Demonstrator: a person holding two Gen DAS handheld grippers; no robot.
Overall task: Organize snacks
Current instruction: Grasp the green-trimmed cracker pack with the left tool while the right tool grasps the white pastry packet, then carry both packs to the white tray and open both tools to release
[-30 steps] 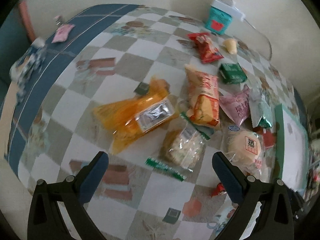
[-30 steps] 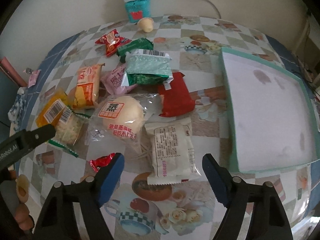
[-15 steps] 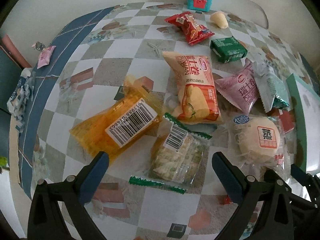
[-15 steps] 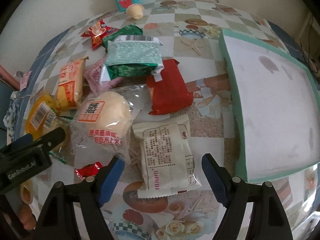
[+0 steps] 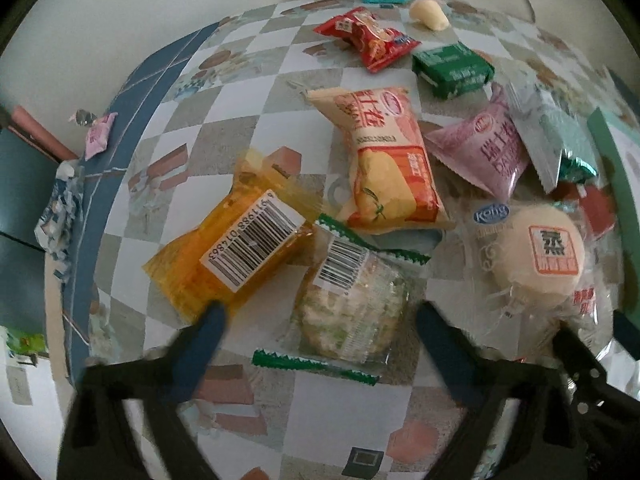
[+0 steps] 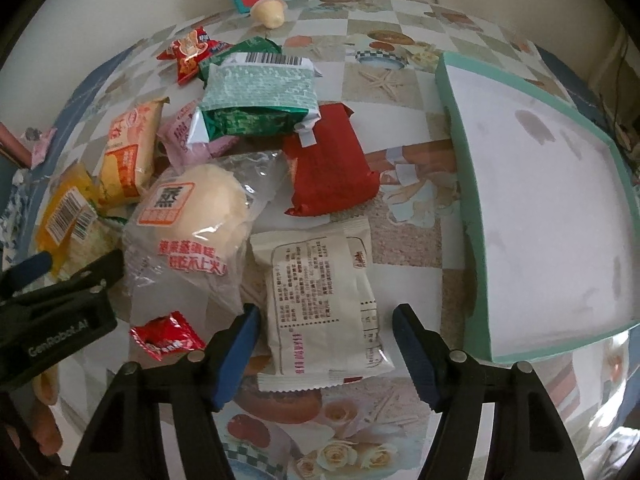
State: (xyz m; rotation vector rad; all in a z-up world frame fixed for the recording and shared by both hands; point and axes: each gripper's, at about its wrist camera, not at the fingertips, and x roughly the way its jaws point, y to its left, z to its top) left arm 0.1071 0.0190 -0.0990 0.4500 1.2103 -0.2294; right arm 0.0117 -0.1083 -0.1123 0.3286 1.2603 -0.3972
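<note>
Snack packets lie scattered on the checked tablecloth. In the left wrist view a clear packet with green edges lies between the fingers of my left gripper, whose jaws are closing without pressing on it. An orange barcoded packet touches the left fingertip. In the right wrist view a white printed packet lies between the fingers of my right gripper; its jaws are closing too, with pads just off the packet's sides. A wrapped round bun sits to its left.
A shallow teal-rimmed tray with a white floor stands right of the pile. A red packet, green packets, a pink packet and a small red candy lie around. The left gripper shows at the right wrist view's left edge.
Both grippers have sunk toward the table and narrowed their jaws. The left gripper has rolled and shifted, so the clear green-edged packet now lies between its fingers.
</note>
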